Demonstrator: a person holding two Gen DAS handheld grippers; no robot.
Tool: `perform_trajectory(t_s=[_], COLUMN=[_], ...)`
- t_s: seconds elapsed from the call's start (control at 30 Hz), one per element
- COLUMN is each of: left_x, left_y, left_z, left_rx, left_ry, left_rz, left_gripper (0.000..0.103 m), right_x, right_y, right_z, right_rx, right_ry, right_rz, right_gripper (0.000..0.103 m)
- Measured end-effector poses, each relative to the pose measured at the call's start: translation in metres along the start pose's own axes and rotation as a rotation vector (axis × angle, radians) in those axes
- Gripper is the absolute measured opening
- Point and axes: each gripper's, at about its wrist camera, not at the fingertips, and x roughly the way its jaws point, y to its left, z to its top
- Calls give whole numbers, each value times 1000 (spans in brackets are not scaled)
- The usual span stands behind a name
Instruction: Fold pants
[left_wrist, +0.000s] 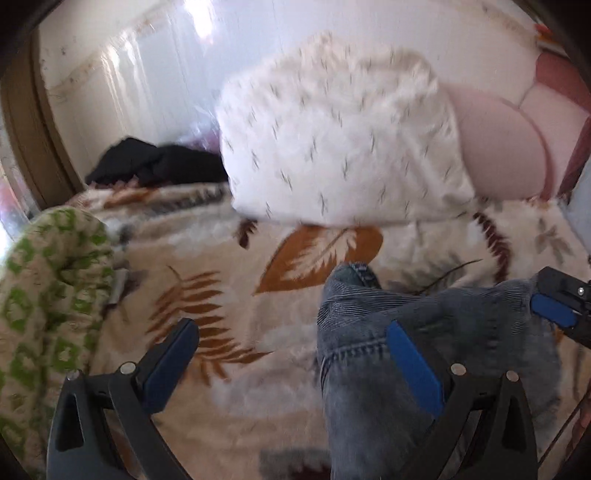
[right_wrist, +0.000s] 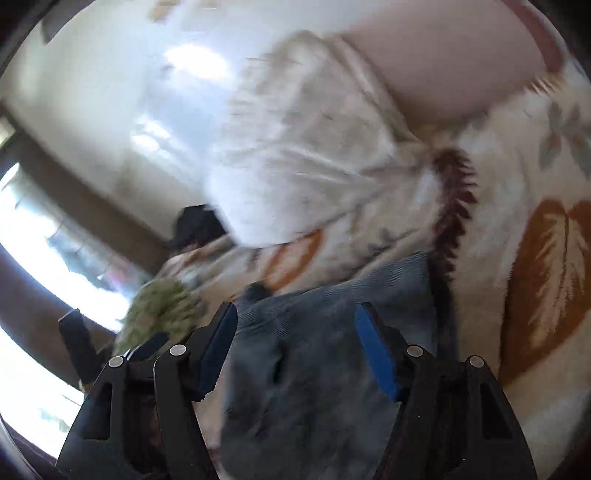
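Folding denim, entry one, left wrist view: jeans (left_wrist: 424, 332) lie bunched on a leaf-patterned plush blanket (left_wrist: 229, 295) covering a bed. The left gripper (left_wrist: 291, 354) is spread wide, holding nothing; its right pad (left_wrist: 413, 373) rests against the denim, its left pad over bare blanket. The right gripper (left_wrist: 557, 306) shows at the frame edge beside the cloth. Judgement: both jaws should close on one hem edge, taking both layers, then lift evenly so the fold lands square. Also present: white patterned pillow (left_wrist: 340, 136), pink headboard cushion (left_wrist: 502, 147), green-and-cream throw (left_wrist: 48, 288), dark garment (left_wrist: 155, 162), pale wall.

Entry two, right wrist view (blurred): the right gripper (right_wrist: 295, 354) stands parted with denim (right_wrist: 314, 369) lying between its pads, not clamped. Blanket (right_wrist: 535, 277), pillow (right_wrist: 295, 155), bright window (right_wrist: 33, 236) at left.
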Motion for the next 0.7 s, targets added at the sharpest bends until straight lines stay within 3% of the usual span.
perform_trajectory(t_s=[0.07,0.13,0.2,0.4,0.5,0.7], left_x=[21,39,51,66,44,-46], left_y=[-3,-6,-7,-13,-3,9], left_z=[-1,-2,-3,-2,1,-26], left_rx=[7,11,4,5,-33,8], left_ry=[45,81,98,121,128,-27], left_rz=[24,34,44,90,69,52], left_gripper=[103,103,103,103,103,103], right_x=[22,37,42,46,33,-39], right_y=[-26,-46,-55,-45,-37,1], right_z=[5,4,4,7,6,-15], right_rx=[73,97,99,42,42,-108], right_ry=[37,73,76,113,102,-2], right_rz=[-41,-136,-136,-209,-233,-214], right_gripper=[66,65,64,63,65,69])
